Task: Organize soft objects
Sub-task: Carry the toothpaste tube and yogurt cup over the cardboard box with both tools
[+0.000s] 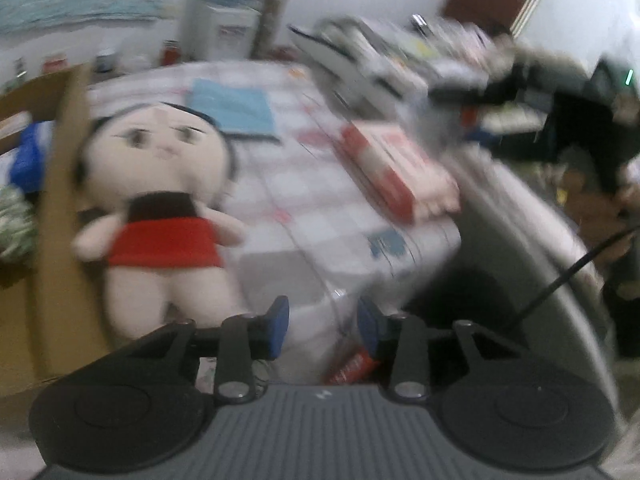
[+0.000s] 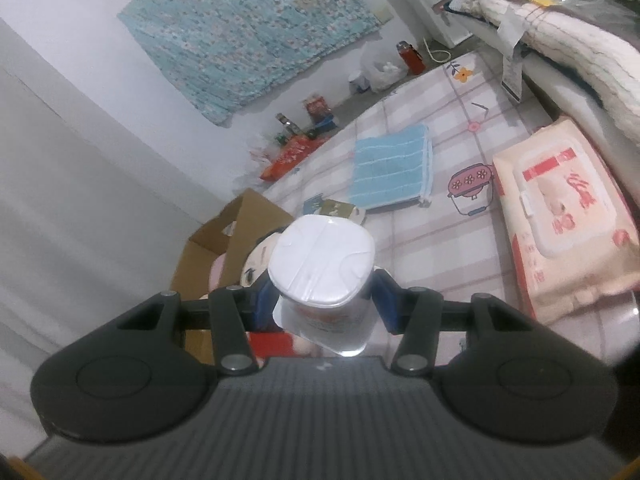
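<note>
A plush doll with black hair and a red skirt lies at the bed's left edge, against a cardboard box flap. My left gripper is open and empty, just right of the doll's legs; this view is blurred. My right gripper is shut on a white-wrapped tissue pack, held above the bed near the box. The doll's head shows partly behind the pack. A folded blue towel and a pink wet-wipes pack lie on the bed; both also show in the left wrist view, the towel and the wipes.
The checked bedsheet covers the bed. The box holds blue and green items. Folded blankets are stacked at the bed's right. Bottles and snack bags sit on the floor by the wall. A small booklet lies near the towel.
</note>
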`<state>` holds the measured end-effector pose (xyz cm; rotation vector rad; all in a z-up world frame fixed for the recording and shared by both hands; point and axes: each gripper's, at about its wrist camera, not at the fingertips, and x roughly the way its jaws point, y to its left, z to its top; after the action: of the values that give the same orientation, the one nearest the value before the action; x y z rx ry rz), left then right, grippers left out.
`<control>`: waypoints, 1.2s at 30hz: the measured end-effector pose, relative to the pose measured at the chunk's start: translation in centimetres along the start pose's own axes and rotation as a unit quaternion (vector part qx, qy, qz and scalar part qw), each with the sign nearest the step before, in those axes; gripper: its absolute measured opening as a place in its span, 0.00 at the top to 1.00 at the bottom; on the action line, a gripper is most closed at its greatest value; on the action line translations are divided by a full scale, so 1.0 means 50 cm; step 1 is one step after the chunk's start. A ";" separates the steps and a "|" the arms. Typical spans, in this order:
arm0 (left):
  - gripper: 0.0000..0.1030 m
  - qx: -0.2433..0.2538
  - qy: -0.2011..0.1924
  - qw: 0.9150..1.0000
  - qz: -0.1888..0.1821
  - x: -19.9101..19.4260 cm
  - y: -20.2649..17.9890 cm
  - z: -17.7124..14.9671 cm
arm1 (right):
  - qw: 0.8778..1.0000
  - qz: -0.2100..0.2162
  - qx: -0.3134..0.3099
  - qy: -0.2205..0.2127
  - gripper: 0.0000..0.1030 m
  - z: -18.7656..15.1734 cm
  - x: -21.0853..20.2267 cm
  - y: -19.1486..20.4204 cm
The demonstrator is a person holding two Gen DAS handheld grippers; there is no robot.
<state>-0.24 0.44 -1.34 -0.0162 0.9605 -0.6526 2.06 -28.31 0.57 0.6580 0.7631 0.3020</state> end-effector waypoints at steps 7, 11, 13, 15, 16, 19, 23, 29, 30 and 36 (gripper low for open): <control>0.51 0.114 0.089 0.989 -0.023 0.121 -0.091 -0.012 | 0.999 0.016 0.011 -0.038 0.51 -0.047 -0.139 -0.026; 0.48 0.180 0.132 0.974 -0.040 0.177 -0.144 -0.035 | 0.998 0.012 0.015 -0.055 0.51 -0.066 -0.187 -0.049; 0.47 0.194 0.156 0.968 -0.040 0.210 -0.159 -0.046 | 0.998 0.018 0.021 -0.058 0.51 -0.075 -0.199 -0.066; 0.48 0.201 0.171 0.964 -0.034 0.241 -0.166 -0.052 | 0.998 0.022 0.027 -0.059 0.51 -0.084 -0.207 -0.083; 0.48 0.202 0.179 0.962 -0.029 0.258 -0.169 -0.056 | 0.997 0.023 0.030 -0.060 0.51 -0.088 -0.209 -0.089; 0.49 0.215 0.202 0.956 -0.013 0.297 -0.177 -0.070 | 0.997 0.025 0.041 -0.061 0.51 -0.098 -0.211 -0.111; 0.59 0.228 0.216 0.949 0.008 0.338 -0.186 -0.083 | 0.996 0.023 0.056 -0.059 0.51 -0.110 -0.205 -0.142; 0.75 0.273 0.218 0.935 0.053 0.379 -0.205 -0.105 | 0.996 0.023 0.067 -0.054 0.51 -0.119 -0.193 -0.172; 0.76 0.278 0.217 0.934 0.057 0.380 -0.206 -0.108 | 0.996 0.023 0.067 -0.053 0.51 -0.120 -0.191 -0.174; 0.78 0.258 0.196 0.944 0.054 0.354 -0.198 -0.115 | 0.996 0.025 0.065 -0.052 0.51 -0.119 -0.187 -0.168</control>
<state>-2.64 -15.29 -15.16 0.6493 1.1356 -0.8051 -8.55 -36.59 -3.04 0.8114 0.6712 0.2638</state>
